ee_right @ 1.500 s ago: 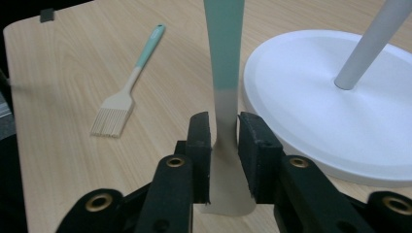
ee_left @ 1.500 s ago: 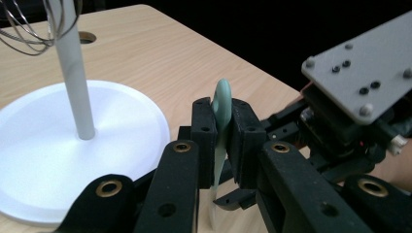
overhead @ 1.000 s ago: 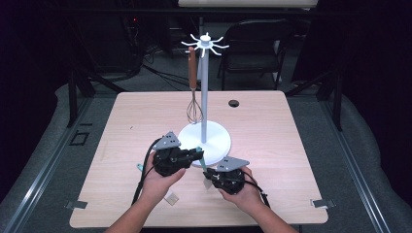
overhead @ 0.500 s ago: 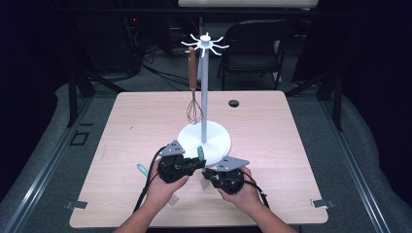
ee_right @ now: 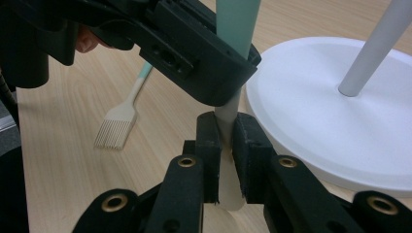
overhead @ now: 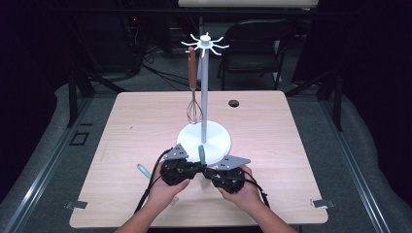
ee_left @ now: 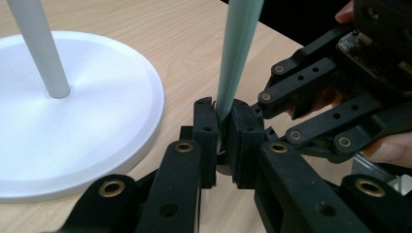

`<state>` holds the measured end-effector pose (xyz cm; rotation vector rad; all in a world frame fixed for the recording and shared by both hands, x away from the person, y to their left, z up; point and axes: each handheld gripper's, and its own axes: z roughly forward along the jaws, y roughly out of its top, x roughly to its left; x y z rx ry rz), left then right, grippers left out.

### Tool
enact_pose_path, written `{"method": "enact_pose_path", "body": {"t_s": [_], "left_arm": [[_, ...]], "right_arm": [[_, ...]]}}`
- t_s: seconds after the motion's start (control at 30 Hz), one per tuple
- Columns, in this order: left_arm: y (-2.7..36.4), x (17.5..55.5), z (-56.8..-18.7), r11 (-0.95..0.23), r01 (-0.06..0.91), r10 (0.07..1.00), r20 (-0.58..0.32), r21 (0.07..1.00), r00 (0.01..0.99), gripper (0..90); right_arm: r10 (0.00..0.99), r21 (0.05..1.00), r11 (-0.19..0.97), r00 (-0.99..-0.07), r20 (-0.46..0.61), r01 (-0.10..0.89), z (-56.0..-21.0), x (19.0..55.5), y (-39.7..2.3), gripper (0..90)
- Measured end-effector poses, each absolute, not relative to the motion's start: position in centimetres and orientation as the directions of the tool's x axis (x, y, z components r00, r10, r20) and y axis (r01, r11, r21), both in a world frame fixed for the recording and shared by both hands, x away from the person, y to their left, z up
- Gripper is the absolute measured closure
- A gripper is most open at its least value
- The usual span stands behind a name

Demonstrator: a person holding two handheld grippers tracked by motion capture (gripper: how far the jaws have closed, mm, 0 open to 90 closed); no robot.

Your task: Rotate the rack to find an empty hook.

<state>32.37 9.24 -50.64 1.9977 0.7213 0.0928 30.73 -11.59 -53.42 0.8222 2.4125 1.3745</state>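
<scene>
A utensil with a pale green handle stands upright just in front of the white stand's base. My left gripper is shut on the green handle, and its jaws have just been closing on it. My right gripper is shut on the same utensil's beige lower shaft, below the left gripper's hold. In the left gripper view my jaws pinch the handle, with the right gripper close by.
The stand's pole carries hooks on top, and a brown-handled whisk hangs from one. A teal-handled basting brush lies on the table left of the hands. A small black disc sits at the far edge.
My left gripper has sunk toward the table and drawn in beside the right gripper, on the green handle. The right gripper has stayed put.
</scene>
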Motion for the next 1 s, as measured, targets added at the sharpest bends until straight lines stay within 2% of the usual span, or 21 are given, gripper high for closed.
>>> {"method": "enact_pose_path", "body": {"t_s": [0.13, 0.57, 1.0], "left_arm": [[9.0, 32.7, -50.5, -0.374, 0.443, 0.530, -0.205, 0.815, 0.823, 84.9], [9.1, 34.3, -50.3, -0.381, 0.475, 0.512, -0.247, 0.793, 0.823, 85.0], [9.9, 36.0, -45.9, -0.425, 0.428, 0.474, -0.207, 0.798, 0.856, 85.0]], "right_arm": [[0.584, 0.842, 0.406, -0.810, 0.060, 0.355, -53.2, 30.7, -12.0, 80.8], [0.630, 0.831, 0.398, -0.774, 0.060, 0.388, -53.3, 30.8, -14.0, 75.4], [0.663, 0.811, 0.416, -0.747, 0.037, 0.410, -53.6, 31.1, -14.7, 62.2]]}}
